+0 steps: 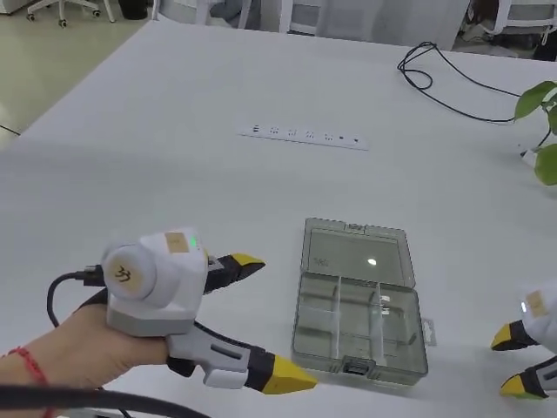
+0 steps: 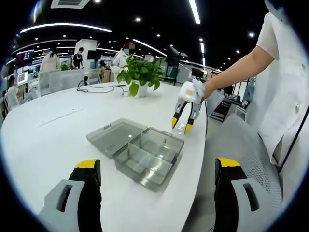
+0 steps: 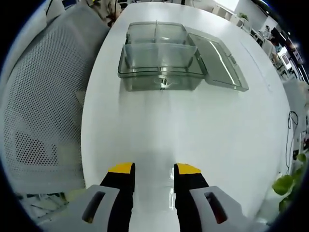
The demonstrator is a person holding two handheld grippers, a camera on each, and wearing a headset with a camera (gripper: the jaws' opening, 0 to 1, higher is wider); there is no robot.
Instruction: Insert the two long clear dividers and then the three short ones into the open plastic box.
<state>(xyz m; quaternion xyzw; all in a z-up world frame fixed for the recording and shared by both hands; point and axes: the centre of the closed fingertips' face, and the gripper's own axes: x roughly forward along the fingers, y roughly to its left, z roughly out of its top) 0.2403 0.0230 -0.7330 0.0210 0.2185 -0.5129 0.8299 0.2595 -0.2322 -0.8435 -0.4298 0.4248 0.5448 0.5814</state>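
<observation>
Two grippers flank the open plastic box [image 1: 387, 373] on the table [image 1: 174, 174]: left gripper [image 1: 271, 319] spread wide, empty; right gripper [image 1: 509, 364] narrowed onto a clear divider [image 3: 172, 191]. Upright partitions [image 1: 335, 315] stand inside the box.

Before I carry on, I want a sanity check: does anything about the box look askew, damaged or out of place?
Nothing stands out. The plastic box sits flat on the table with its lid laid open, and the dividers inside stand upright.
</observation>
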